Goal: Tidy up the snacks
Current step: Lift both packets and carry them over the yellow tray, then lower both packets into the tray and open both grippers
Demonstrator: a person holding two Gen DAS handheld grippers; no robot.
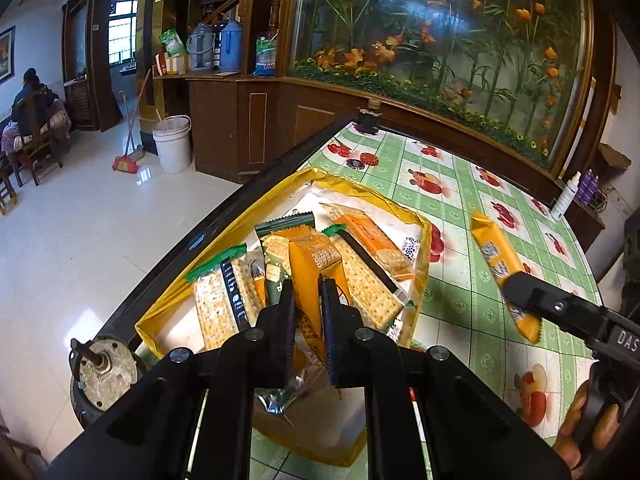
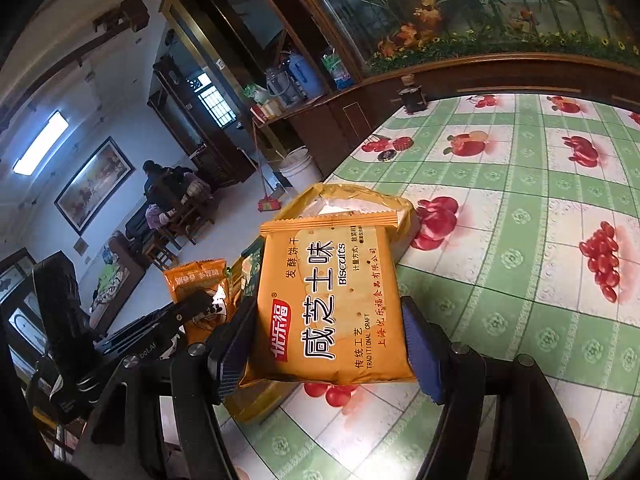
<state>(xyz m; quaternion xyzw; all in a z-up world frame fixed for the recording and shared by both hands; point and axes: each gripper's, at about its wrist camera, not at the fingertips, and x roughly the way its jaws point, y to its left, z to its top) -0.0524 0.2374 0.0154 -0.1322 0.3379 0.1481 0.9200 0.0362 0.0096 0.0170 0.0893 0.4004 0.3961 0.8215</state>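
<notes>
A yellow box (image 1: 420, 236) on the table holds several biscuit packets (image 1: 360, 268). My left gripper (image 1: 308, 296) is shut on an orange snack packet (image 1: 314, 264) and holds it over the box. My right gripper (image 2: 330, 332) is shut on a flat orange biscuit packet (image 2: 332, 304) and holds it above the table, right of the box (image 2: 352, 196). In the left wrist view that packet (image 1: 496, 256) hangs from the right gripper (image 1: 516, 292). In the right wrist view the left gripper (image 2: 200, 304) holds its orange packet (image 2: 196, 280) at the left.
The table has a green checked cloth with fruit prints (image 1: 472, 208). Two bottle caps (image 1: 362, 160) and a dark jar (image 1: 370, 118) sit at its far end, a white bottle (image 1: 564, 196) at the right. A motor (image 1: 100, 368) sits at the near left edge.
</notes>
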